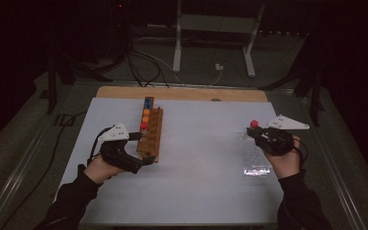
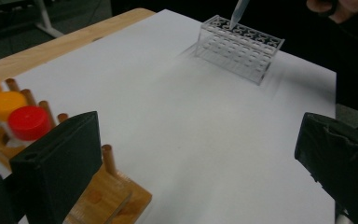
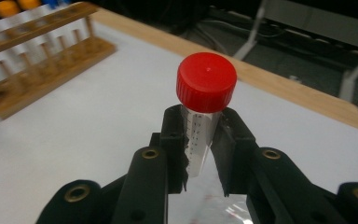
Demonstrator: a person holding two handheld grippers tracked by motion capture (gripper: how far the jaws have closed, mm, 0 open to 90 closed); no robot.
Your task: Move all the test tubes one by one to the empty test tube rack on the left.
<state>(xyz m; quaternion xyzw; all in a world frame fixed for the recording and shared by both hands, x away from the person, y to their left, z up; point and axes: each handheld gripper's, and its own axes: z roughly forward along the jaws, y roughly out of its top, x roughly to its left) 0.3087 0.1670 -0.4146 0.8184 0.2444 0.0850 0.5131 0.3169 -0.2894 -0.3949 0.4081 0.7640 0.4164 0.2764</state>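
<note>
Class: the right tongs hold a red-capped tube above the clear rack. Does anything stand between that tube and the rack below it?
Nothing visible does. The right tongs are shut on the tube, whose tip hangs just over the clear rack. The rack's near holes look empty, and the left tongs stay by the wooden rack.

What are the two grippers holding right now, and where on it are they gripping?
The right gripper clamps a red-capped tube by its clear body just below the cap. The left gripper is open and holds nothing.

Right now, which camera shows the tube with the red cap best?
The right gripper view: the red-capped tube stands close up, clamped between the right gripper's jaws. The high view shows a tiny red cap. The left gripper view shows its clear tip above the clear rack.
</note>
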